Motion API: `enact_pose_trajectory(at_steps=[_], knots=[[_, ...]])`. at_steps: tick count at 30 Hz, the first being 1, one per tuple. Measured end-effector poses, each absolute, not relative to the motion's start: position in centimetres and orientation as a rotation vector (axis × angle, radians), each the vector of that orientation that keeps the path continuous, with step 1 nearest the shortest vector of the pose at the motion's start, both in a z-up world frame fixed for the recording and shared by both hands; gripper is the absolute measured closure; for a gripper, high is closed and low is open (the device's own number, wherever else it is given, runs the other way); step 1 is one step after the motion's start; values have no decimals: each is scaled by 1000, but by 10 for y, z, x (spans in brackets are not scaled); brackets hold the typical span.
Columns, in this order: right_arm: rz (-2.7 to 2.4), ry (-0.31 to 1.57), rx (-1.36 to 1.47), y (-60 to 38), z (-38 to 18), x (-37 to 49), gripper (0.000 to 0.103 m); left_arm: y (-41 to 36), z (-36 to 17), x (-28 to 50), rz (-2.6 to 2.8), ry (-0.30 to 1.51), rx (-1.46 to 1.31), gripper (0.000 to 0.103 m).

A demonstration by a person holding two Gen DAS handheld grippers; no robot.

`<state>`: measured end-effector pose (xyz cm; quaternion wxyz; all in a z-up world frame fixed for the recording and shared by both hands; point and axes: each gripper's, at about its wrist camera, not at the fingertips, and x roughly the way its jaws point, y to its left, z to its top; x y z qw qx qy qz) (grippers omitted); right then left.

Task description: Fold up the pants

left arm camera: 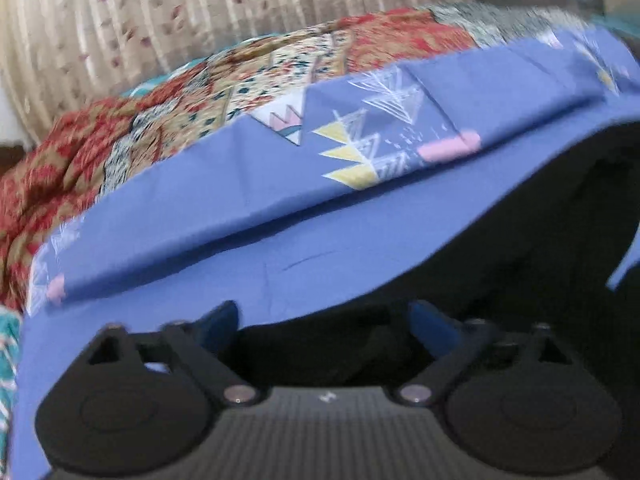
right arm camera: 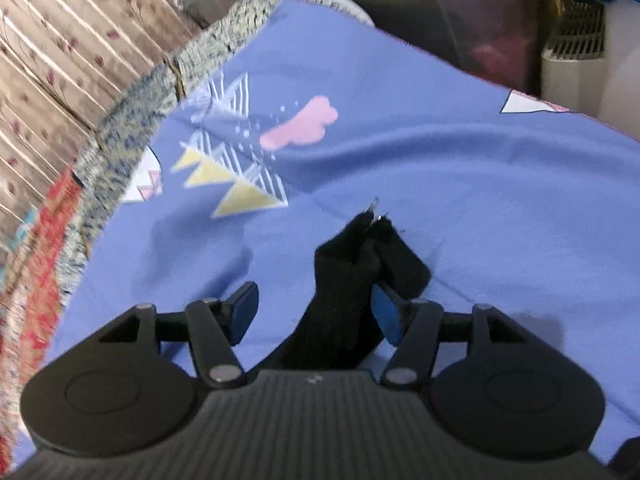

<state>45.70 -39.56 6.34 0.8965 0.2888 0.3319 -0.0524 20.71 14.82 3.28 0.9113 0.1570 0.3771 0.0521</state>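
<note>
The pants are black. In the left wrist view they (left arm camera: 540,248) spread over the lower right of the blue sheet, and their edge lies between my left gripper's (left arm camera: 324,324) open fingers. In the right wrist view a bunched black end of the pants (right arm camera: 344,288) rises between the fingers of my right gripper (right arm camera: 316,312). The jaws stand wide apart; the cloth rests against the right pad (right arm camera: 386,316) and is clear of the left one.
A blue bedsheet (left arm camera: 280,240) with triangle and pink cloud prints covers the bed, also in the right wrist view (right arm camera: 480,184). A red patchwork quilt (left arm camera: 120,148) lies behind it. A curtain (left arm camera: 160,12) hangs beyond. Storage bins (right arm camera: 572,40) stand at the right.
</note>
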Motion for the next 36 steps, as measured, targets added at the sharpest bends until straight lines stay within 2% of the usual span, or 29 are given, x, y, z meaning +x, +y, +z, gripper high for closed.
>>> enact_pose_trajectory(at_steps=[1,2,4,10,16,20,25,26,28,30,32,34,35,36], knots=[[-121,697,573,-393,61,461,62,144,25,212,119,812,370,72],[-135,708,545,-392,60,464,89,142,16,218,148,860,407,94],[-123,657,575,-397,69,456,90,144,15,222,201,866,393,95],[42,560,735,-430,114,408,90,160,78,185,316,667,226,95],[118,525,788,-476,139,322,90,151,128,95,331,517,141,95],[127,543,784,-512,117,245,89,135,129,25,304,508,112,95],[18,663,799,-547,42,176,89,113,92,-41,270,615,93,95],[-19,700,814,-551,23,169,88,109,81,-50,255,650,87,93],[-115,748,817,-552,-7,160,77,102,60,-62,249,717,107,88],[-201,747,818,-554,-18,152,45,99,42,-70,279,780,134,72],[-217,686,834,-553,-13,142,44,105,41,-81,287,812,88,71],[-220,613,799,-548,4,132,44,118,53,-101,275,776,-7,58],[-206,580,770,-542,13,127,44,125,60,-112,273,749,-61,45],[-182,550,745,-538,23,124,44,136,67,-122,280,719,-129,37]])
